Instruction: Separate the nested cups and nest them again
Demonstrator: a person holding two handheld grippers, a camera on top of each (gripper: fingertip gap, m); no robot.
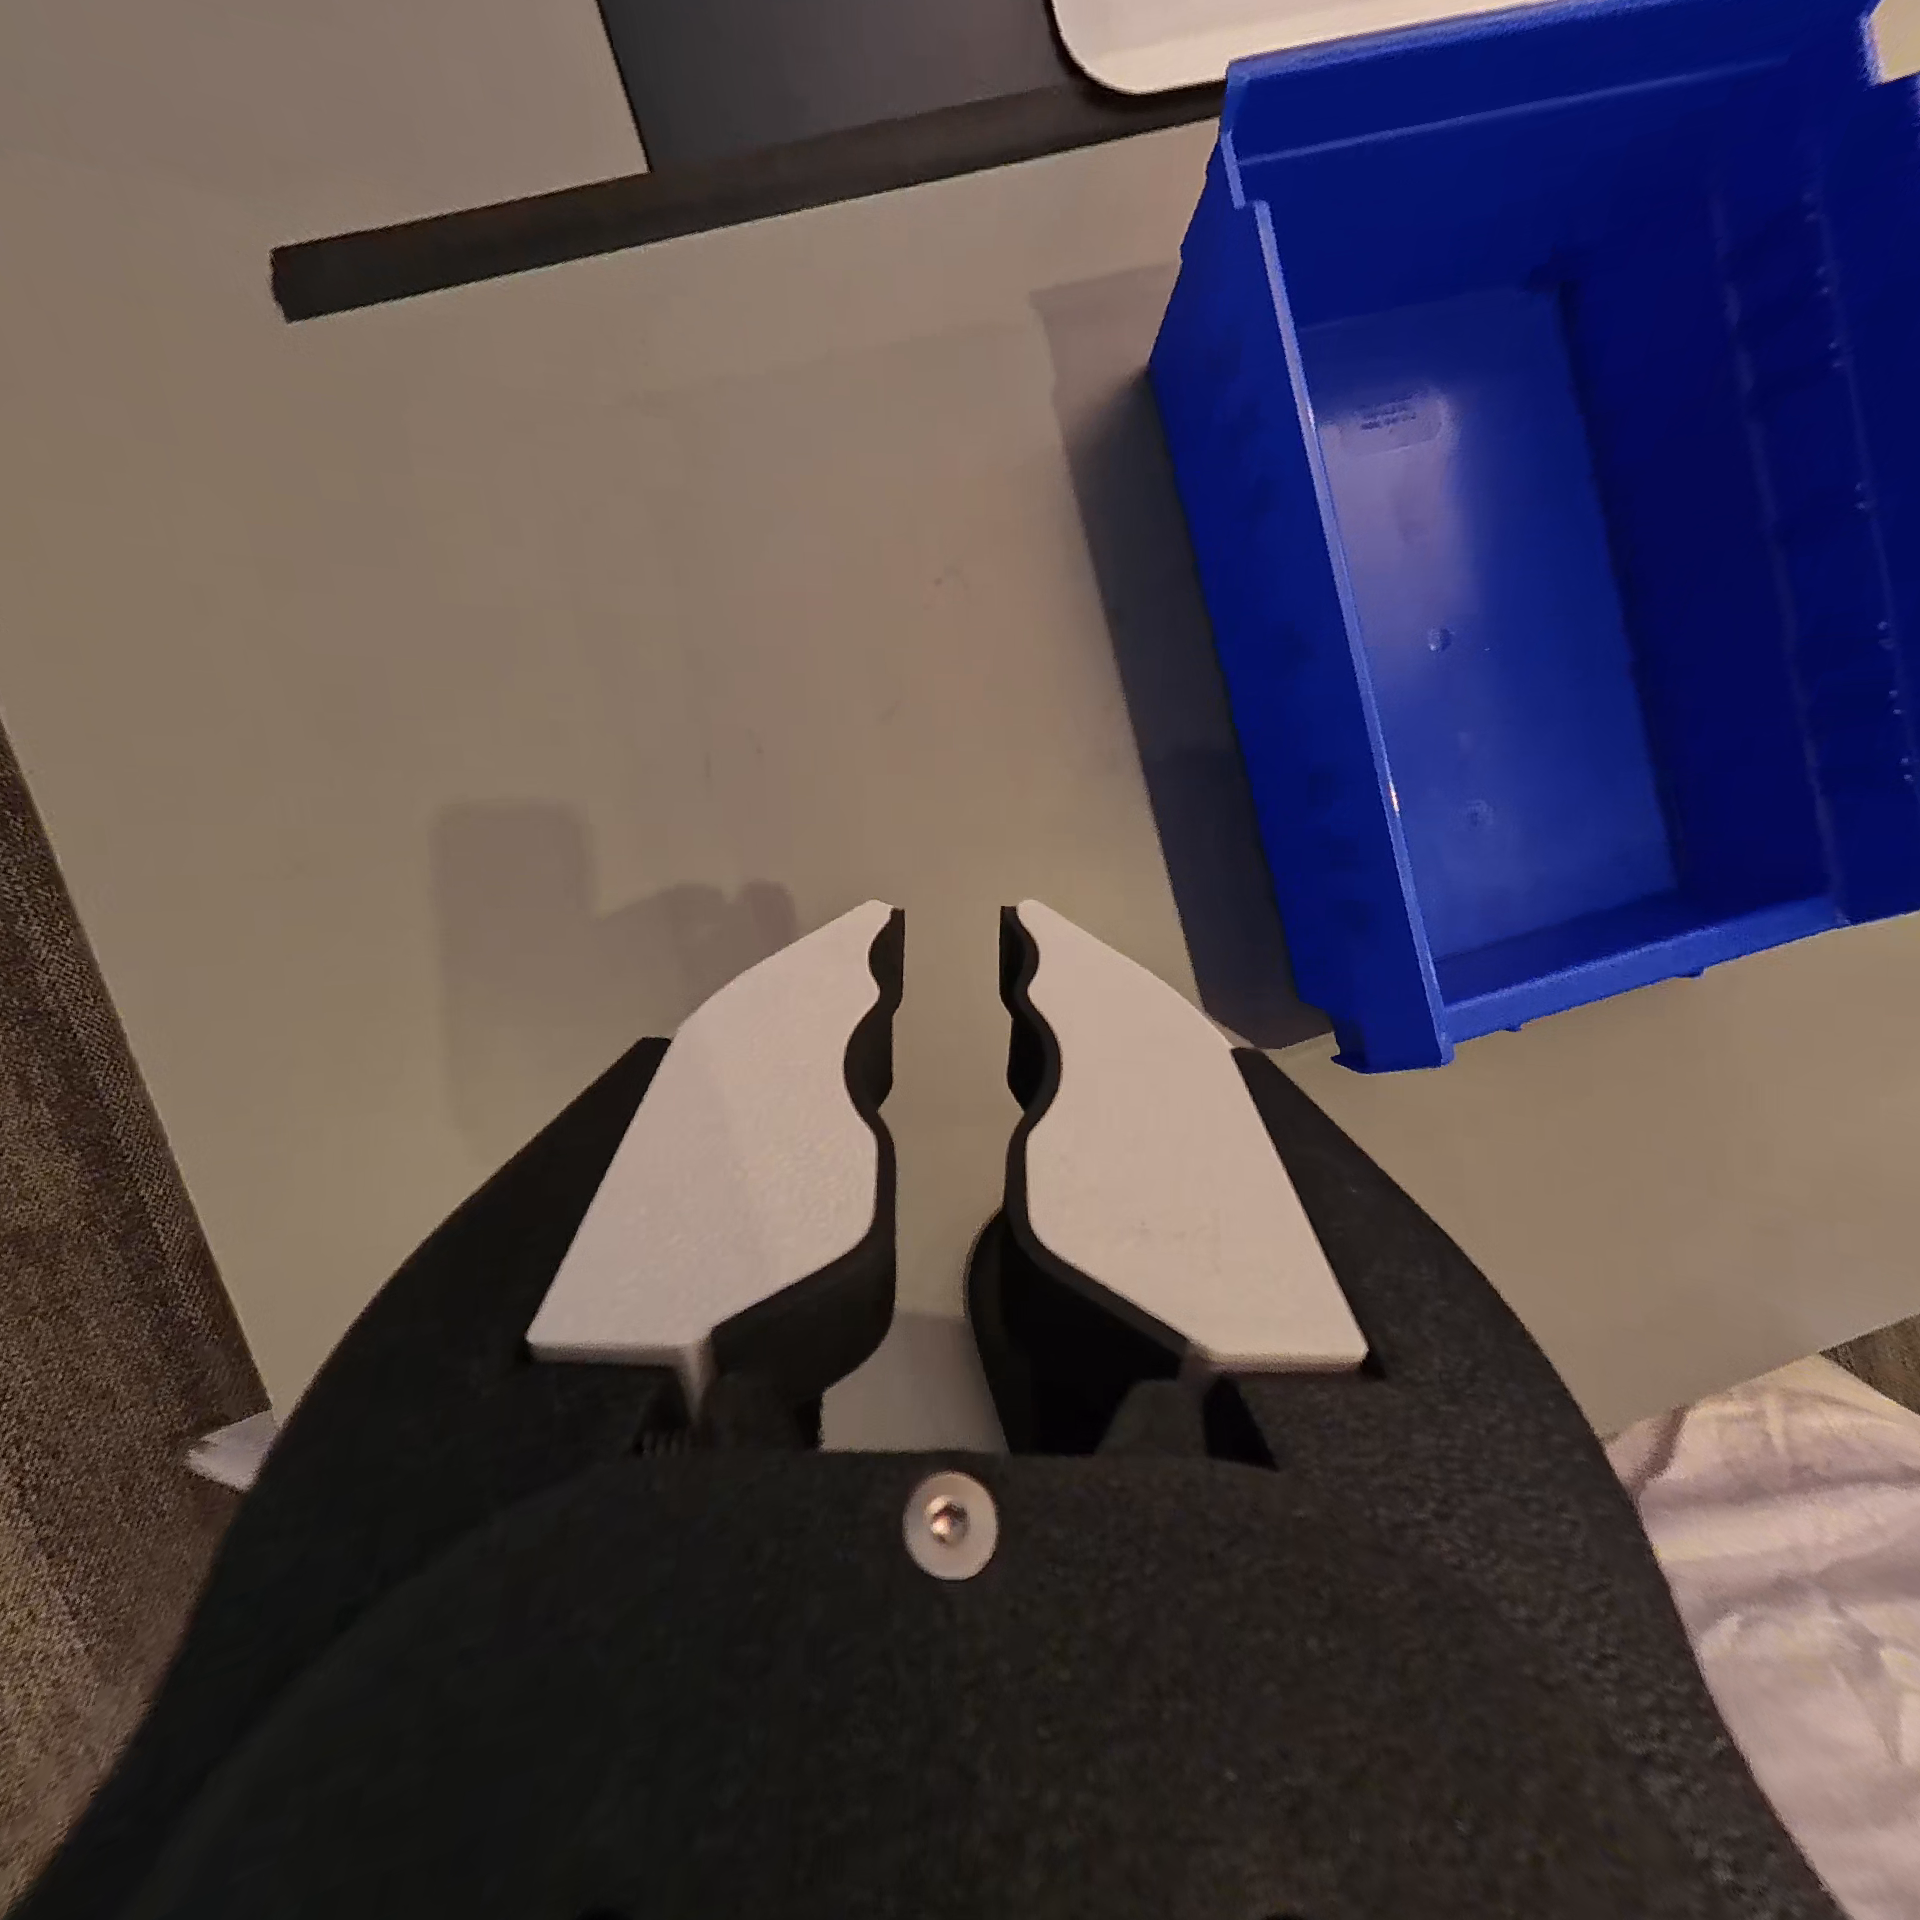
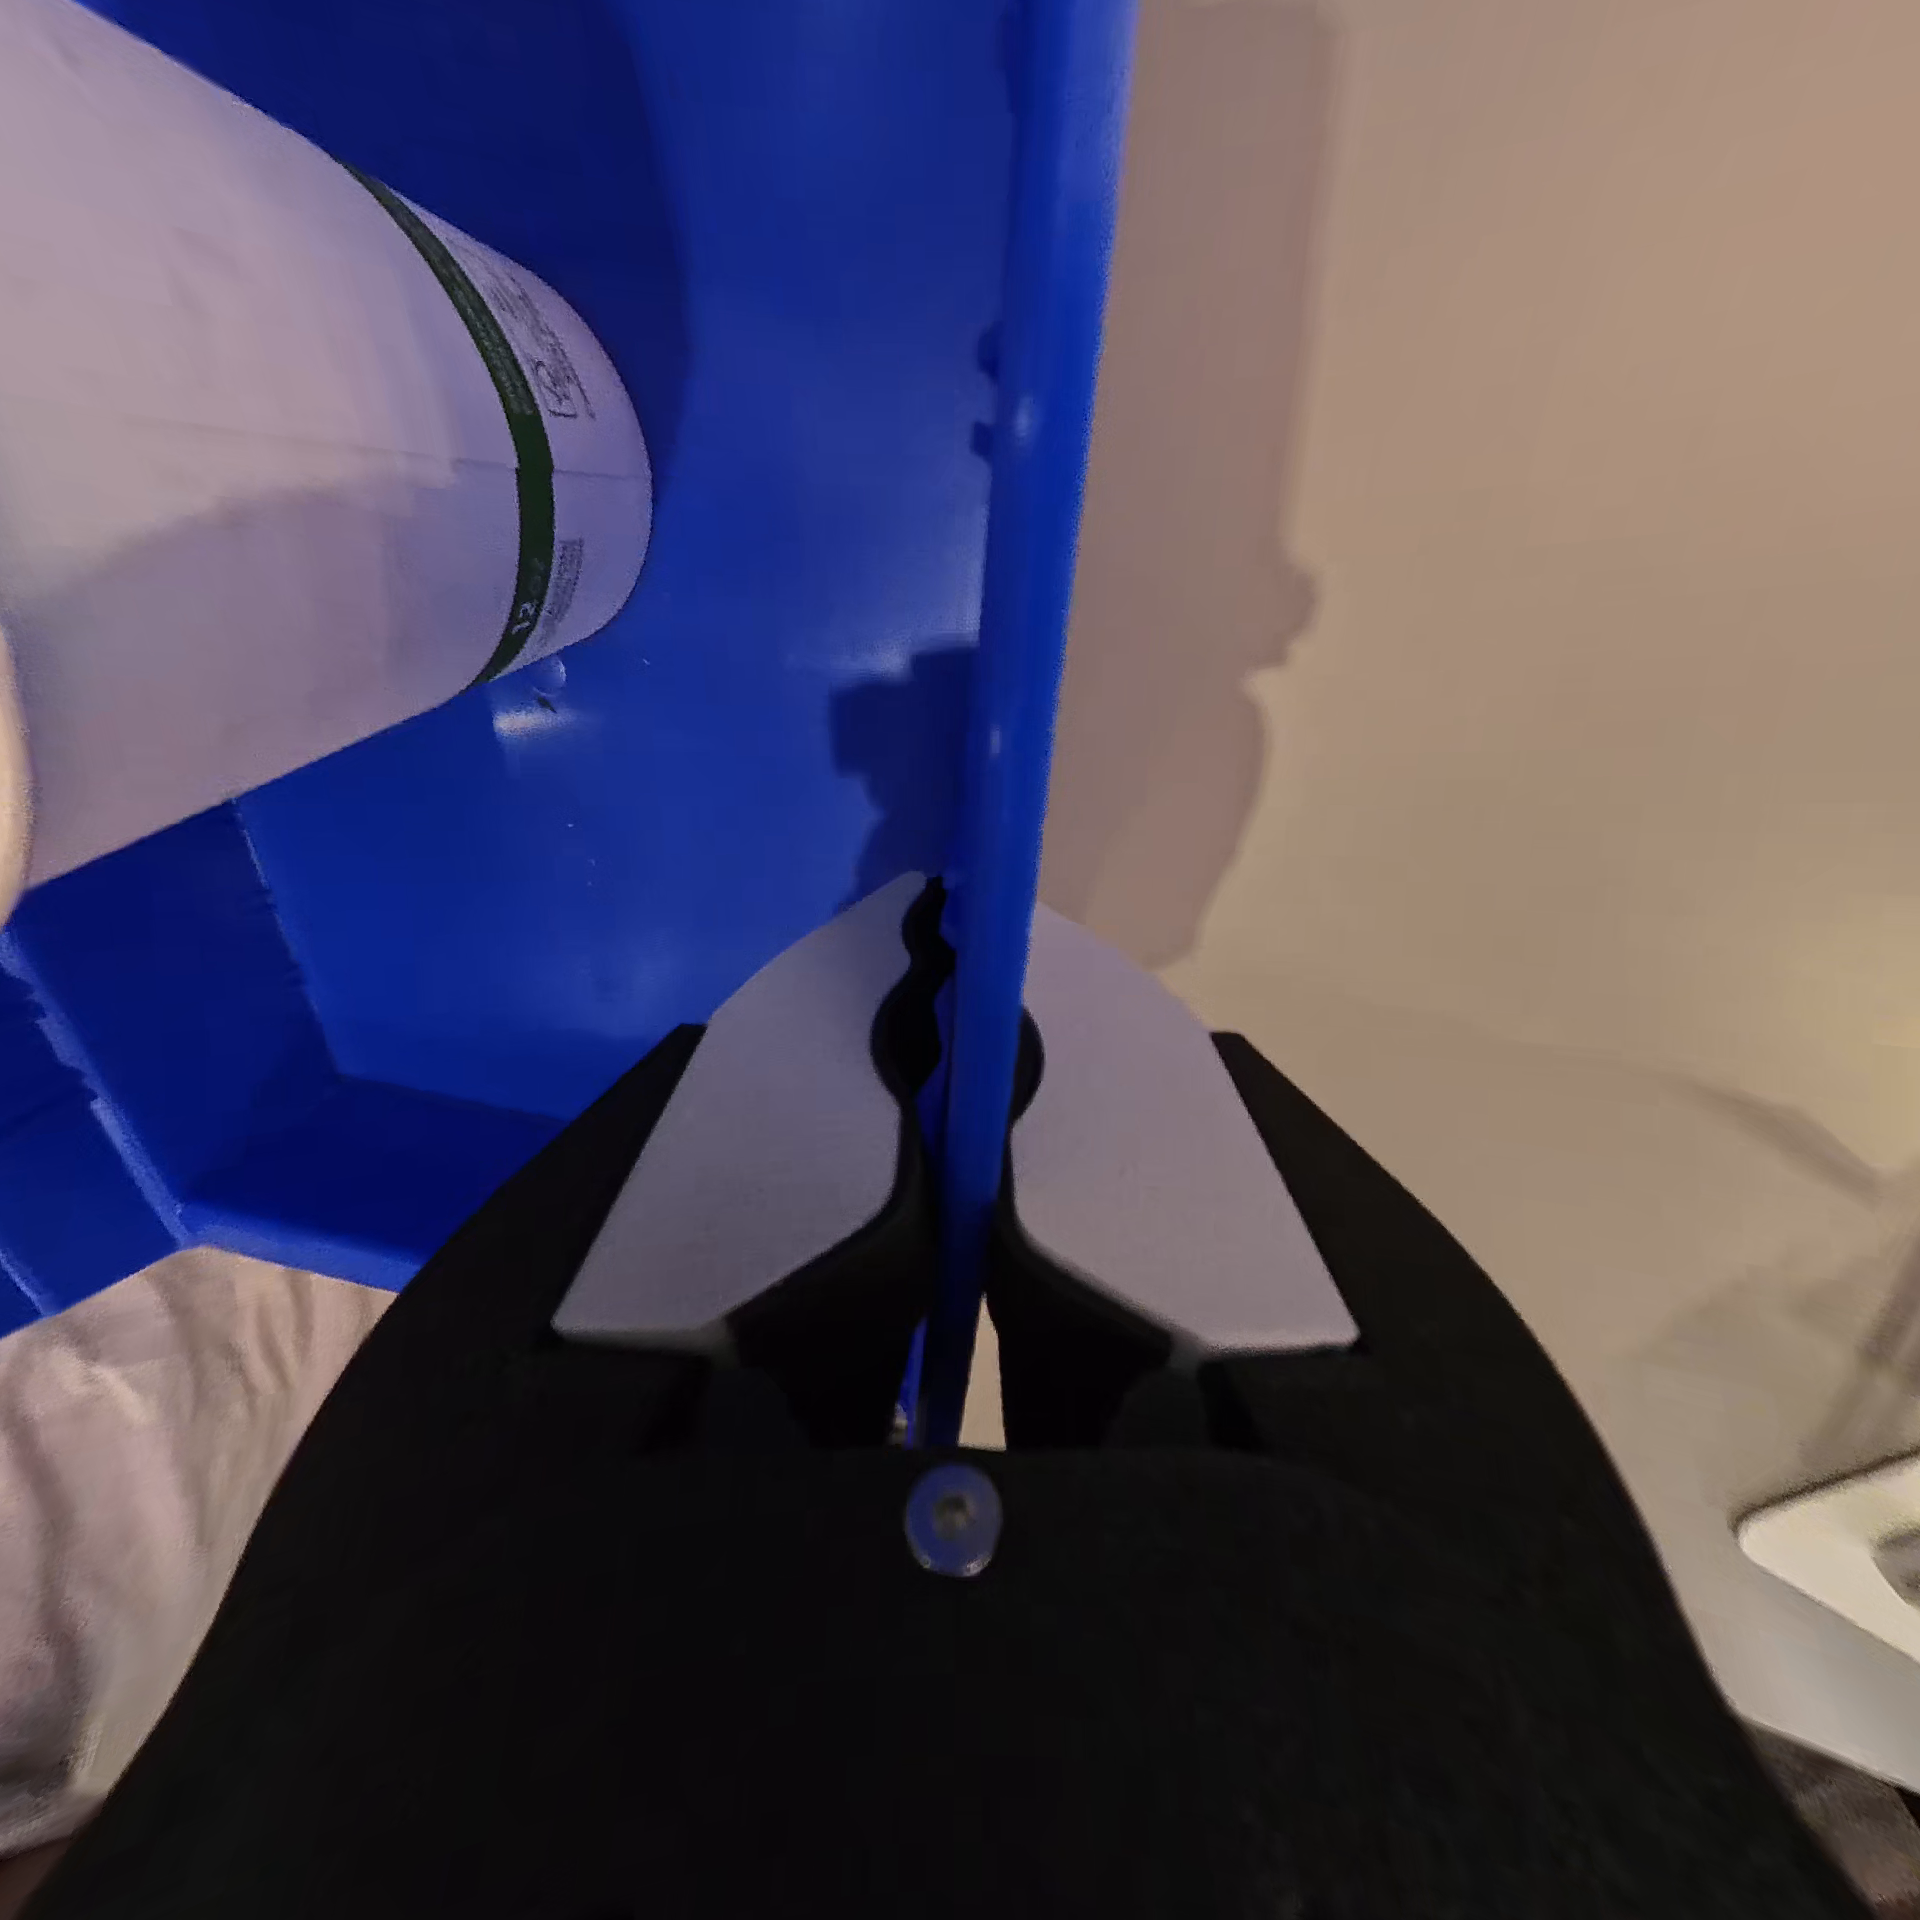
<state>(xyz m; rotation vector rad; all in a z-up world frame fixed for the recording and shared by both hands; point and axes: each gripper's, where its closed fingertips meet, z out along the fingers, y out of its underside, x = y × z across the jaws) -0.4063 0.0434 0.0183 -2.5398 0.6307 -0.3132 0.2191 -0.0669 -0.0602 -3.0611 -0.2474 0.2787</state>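
Two grippers: left gripper jaws slightly apart, empty; right gripper clamps bin wall, cup cropped.

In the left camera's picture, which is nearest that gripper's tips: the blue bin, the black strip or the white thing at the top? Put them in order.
From the left gripper:
1. Blue bin, to the right.
2. Black strip, ahead, slightly left.
3. White thing, at the top edge.
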